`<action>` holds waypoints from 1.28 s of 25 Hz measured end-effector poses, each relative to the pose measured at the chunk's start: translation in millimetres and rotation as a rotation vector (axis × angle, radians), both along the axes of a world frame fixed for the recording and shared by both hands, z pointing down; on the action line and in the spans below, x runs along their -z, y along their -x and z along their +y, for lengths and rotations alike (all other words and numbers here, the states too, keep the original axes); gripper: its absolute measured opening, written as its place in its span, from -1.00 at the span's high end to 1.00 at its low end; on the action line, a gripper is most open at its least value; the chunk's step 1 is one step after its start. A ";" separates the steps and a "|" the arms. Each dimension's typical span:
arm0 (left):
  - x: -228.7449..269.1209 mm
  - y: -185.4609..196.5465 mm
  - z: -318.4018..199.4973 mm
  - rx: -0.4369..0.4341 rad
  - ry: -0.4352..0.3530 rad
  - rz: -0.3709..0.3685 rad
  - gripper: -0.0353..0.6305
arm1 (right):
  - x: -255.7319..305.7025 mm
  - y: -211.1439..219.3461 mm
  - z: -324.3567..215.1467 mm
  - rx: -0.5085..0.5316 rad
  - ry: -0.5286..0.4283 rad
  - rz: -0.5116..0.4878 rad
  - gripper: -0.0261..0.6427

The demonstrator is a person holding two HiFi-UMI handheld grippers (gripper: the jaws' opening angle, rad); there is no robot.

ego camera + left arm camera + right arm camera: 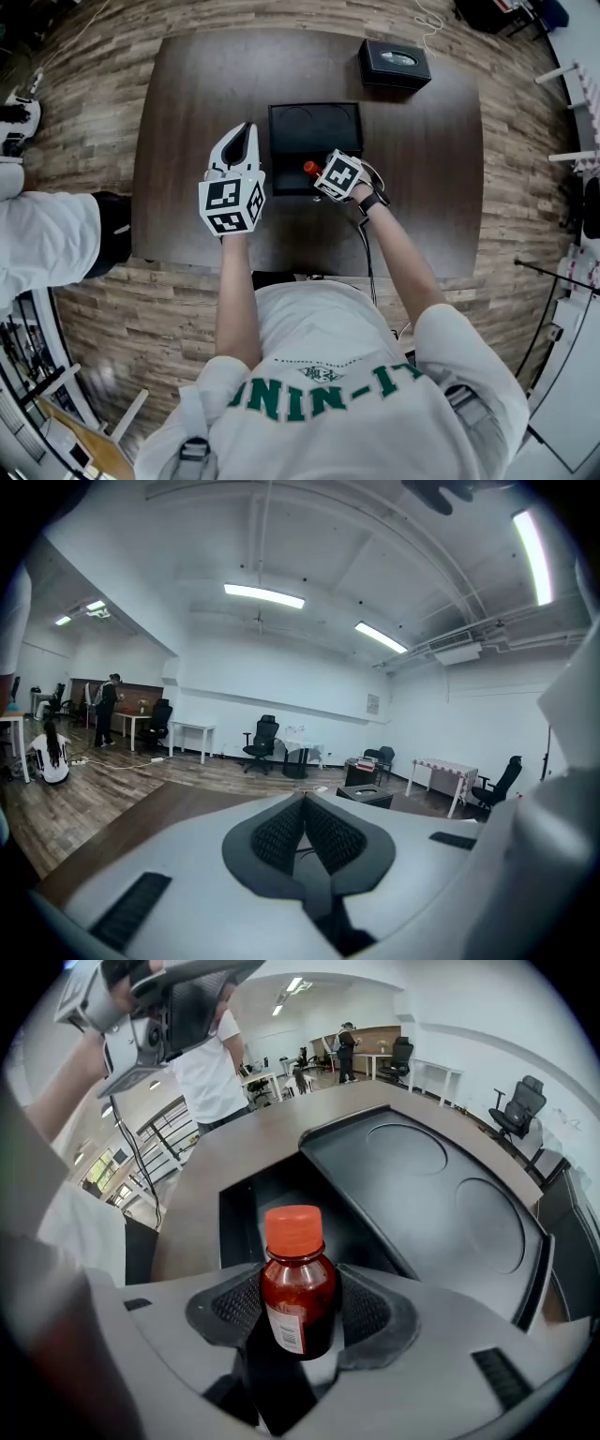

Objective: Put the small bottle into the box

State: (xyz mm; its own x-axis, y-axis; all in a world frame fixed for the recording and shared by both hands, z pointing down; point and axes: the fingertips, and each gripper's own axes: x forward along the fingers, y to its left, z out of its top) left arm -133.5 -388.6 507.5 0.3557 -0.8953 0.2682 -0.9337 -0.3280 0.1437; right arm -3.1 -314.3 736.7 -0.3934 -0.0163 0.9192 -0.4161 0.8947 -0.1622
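We are clamping the right gripper point(319, 172) on the small bottle point(298, 1288), holding it upright at the near edge of the open box point(275, 141). We are holding the left gripper point(305, 803) alongside, jaws together, empty.

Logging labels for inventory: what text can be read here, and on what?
Small brown glass bottle with orange cap, white label: barcode and print, too small to read.
White T-shirt, green letters: seen upside down, partly folded away, not readable as a word.
No other legible text.
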 end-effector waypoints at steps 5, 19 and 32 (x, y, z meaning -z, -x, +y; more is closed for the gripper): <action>0.9 9.8 -0.7 0.025 -0.004 0.023 0.85 | -3.3 8.5 -3.8 -0.007 0.004 -0.020 0.21; -9.5 14.2 1.8 0.032 0.017 0.026 0.85 | -22.5 22.0 -1.6 -0.022 0.040 -0.024 0.22; -0.7 6.7 9.1 0.008 -0.002 0.021 0.85 | -8.8 28.3 0.5 -0.119 0.021 -0.141 0.07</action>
